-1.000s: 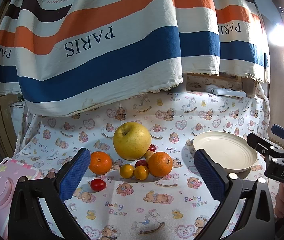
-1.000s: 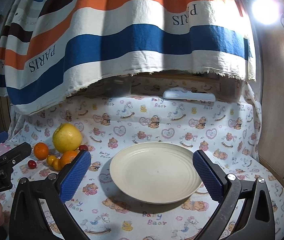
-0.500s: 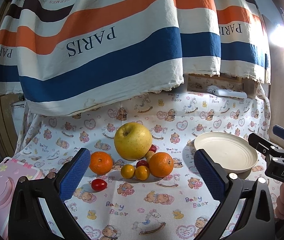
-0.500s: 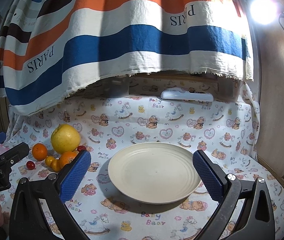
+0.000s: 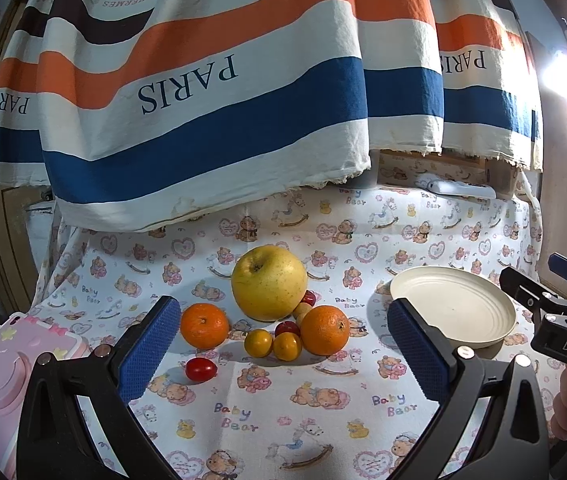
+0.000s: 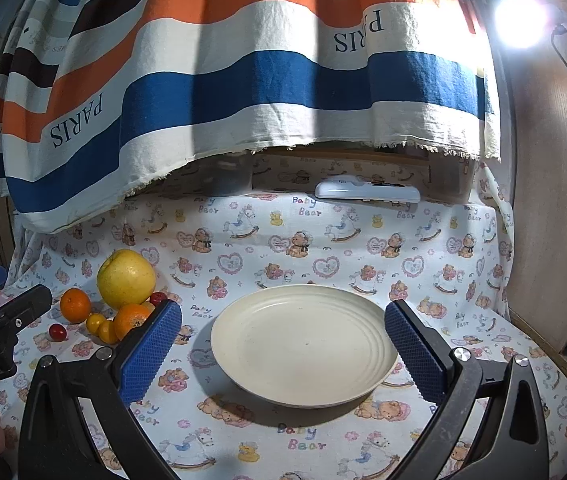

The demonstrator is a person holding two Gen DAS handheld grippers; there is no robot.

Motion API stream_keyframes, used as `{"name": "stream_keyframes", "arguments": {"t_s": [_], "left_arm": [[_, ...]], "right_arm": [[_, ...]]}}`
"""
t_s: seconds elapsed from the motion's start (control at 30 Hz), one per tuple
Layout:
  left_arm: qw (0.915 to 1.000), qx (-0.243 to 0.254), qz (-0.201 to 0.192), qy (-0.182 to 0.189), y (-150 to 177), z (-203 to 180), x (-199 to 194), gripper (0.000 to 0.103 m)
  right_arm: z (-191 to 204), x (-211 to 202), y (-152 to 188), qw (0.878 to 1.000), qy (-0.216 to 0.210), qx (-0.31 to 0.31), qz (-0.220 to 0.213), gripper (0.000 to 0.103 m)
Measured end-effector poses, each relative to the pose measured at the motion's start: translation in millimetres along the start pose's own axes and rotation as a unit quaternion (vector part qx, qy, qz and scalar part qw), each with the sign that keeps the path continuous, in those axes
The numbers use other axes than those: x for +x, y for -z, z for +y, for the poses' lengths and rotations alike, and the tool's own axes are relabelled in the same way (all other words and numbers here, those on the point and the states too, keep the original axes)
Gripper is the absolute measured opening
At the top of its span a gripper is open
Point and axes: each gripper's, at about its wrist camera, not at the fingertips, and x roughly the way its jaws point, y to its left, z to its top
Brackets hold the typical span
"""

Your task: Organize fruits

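Both jaws are spread wide, nothing held. The fruit pile (image 5: pixel 275 320) sits mid-frame for the left gripper (image 5: pixel 279 354); the empty plate (image 6: pixel 303 344) is centred under the right gripper (image 6: pixel 281 354). An outer orange (image 5: pixel 204 325) is probably best taken first, so the pile isn't nudged.

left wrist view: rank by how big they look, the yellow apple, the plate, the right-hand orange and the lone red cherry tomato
Largest to smallest:
1. plate
2. yellow apple
3. right-hand orange
4. red cherry tomato
The tomato sits nearest the camera yet looks smallest, so its place is safe.
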Motion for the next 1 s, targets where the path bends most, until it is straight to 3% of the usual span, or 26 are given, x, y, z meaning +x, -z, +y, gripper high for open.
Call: {"name": "stream_keyframes", "arguments": {"t_s": [0.7, 0.77, 0.87, 1.0], "left_arm": [[0.9998, 0.008, 0.004, 0.016, 1.4, -2.3, 0.1, 0.103], [0.9996, 0.019, 0.019, 0.008, 1.1, -3.5, 7.0, 0.103], [0.9965, 0.032, 0.075, -0.014, 2.1, -2.3, 28.5, 0.102], [0.9895, 0.017, 0.143, -0.003, 7.8, 9.1, 53.2, 0.102]], "right_arm": [[3.9, 3.6, -0.9, 1.000, -0.008, -0.008, 0.006, 0.102], [3.6, 5.3, -0.6, 1.000, -0.008, -0.009, 0.010, 0.102], [2.4, 8.9, -0.6, 1.000, -0.003, -0.005, 0.020, 0.102], [-0.5, 13.4, -0.4, 0.999, -0.006, 0.002, 0.032, 0.102]]}}
